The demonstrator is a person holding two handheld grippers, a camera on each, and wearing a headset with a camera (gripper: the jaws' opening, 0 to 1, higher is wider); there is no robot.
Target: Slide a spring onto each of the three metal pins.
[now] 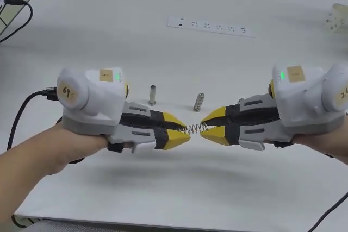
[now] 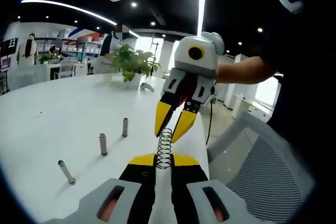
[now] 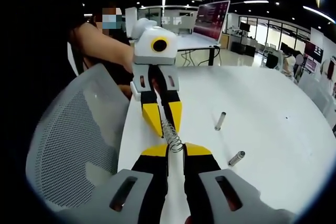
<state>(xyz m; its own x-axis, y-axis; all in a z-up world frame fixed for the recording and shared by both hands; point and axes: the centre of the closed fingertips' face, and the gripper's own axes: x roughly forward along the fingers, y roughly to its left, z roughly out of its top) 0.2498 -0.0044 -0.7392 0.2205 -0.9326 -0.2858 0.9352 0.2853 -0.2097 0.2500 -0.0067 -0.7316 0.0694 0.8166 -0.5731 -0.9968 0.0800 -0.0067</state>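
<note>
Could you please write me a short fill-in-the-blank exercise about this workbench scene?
The left tongs and right tongs hold one spring ___ them.
The pin nearest the left tongs carries ___ spring.
Counting that one, ___ pins stand on the table.
Missing words: between, no, three.

L gripper (image 1: 187, 132): white rounded housing, grey lower shell, black mid-section, yellow wedge jaw tips. Tan square sticker + green LED on top. Round white end cap w/ black handwritten digits, not legible. A black cable (image 1: 20, 113) exits its rear.

R gripper (image 1: 203, 126): same build & colours, w/ tan sticker, green LED and black scrawl on end cap. A second black cable (image 1: 329, 214) shows at lower right.

Left gripper view: grey shell has two oblong slots (image 2: 111, 208), orange-red inside. Forearms bare. Person's dark top (image 2: 302, 82) shows there too.
</note>
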